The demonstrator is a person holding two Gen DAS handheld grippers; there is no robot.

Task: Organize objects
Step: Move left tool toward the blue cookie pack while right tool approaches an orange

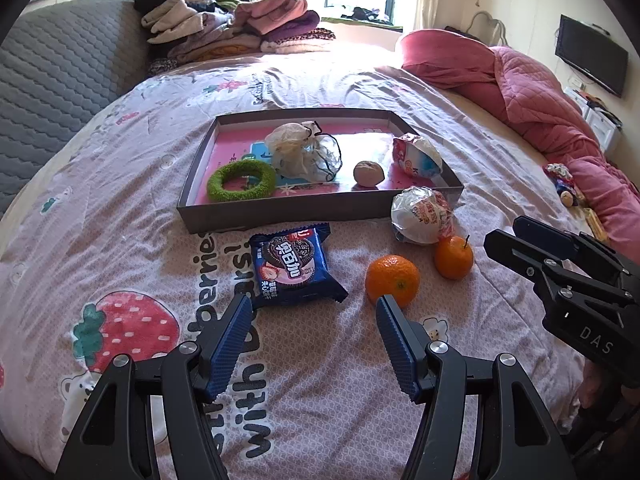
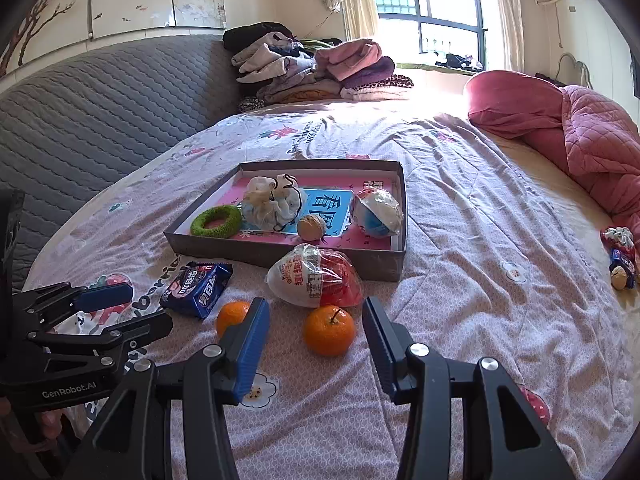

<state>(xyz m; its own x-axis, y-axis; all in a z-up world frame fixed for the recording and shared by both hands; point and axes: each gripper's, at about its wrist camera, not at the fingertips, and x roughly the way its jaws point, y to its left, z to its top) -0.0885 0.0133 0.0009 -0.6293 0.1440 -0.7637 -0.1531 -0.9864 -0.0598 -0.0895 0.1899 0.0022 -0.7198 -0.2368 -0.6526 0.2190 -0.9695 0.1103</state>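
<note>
Surface: a bed (image 1: 360,380) under a pale patterned cover printed with strawberries and bears; all the loose things lie on it.
Box: a shallow dark cardboard box (image 1: 320,206) with a pink floor sits mid-bed, well ahead of both claws.
Inside the box: green fuzzy ring (image 1: 241,181) at the near left corner; crumpled clear plastic bag (image 1: 304,152) in the middle; small brownish ball (image 1: 369,173) to the right of the bag; blue-and-white egg-shaped pack (image 1: 418,156) by the right wall.
Outside the box: blue cookie packet (image 1: 294,266) just in front of the near wall; red-and-white egg-shaped pack (image 2: 314,276) at the near right corner, touching or nearly touching the box wall.
Oranges: two. One orange (image 1: 392,280) lies to the right of the cookie packet; the stemmed orange (image 2: 329,330) lies just below the red-and-white egg pack.
Left claw (image 1: 314,308): released, jaws wide apart, nothing between them; it hovers over the cover with the cookie packet just past its left fingertip and the first orange just behind its right one.
Right claw (image 2: 316,312): released, jaws apart and gripping nothing; the stemmed orange sits in the gap ahead of the tips, pads clear of it.
Background: folded clothes (image 2: 312,68) piled at the far side; pink quilt (image 2: 580,132) bunched on the right.
</note>
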